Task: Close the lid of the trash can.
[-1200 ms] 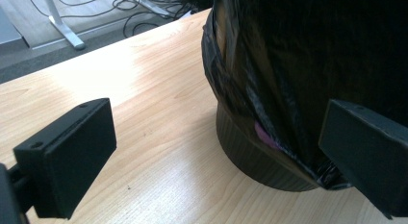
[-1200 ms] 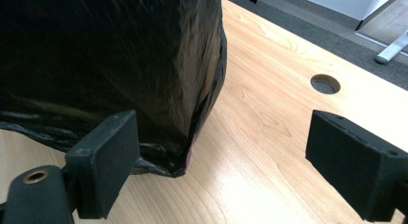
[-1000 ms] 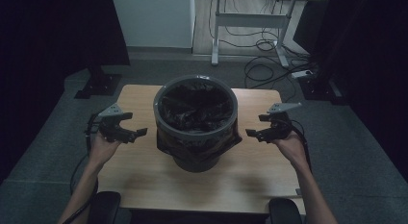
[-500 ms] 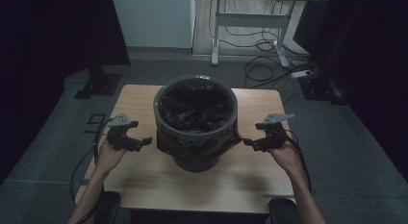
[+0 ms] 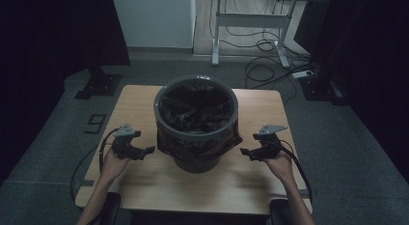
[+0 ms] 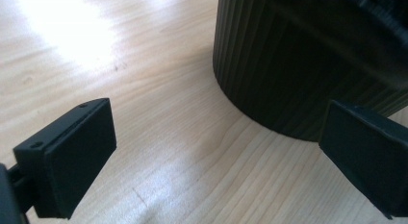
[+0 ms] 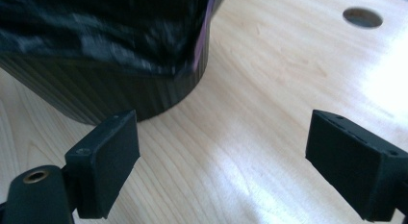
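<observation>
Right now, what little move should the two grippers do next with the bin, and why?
Probably ease both grippers inward to the loose edge of the black plastic bag that hangs over the round dark ribbed bin. The left gripper and right gripper are open, low beside the bin, touching nothing on the light wooden table.

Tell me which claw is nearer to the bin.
Left, though only slightly. The left claw sits open just beside the bin at its lower left; the right claw sits open at its lower right, neither touching it.
</observation>
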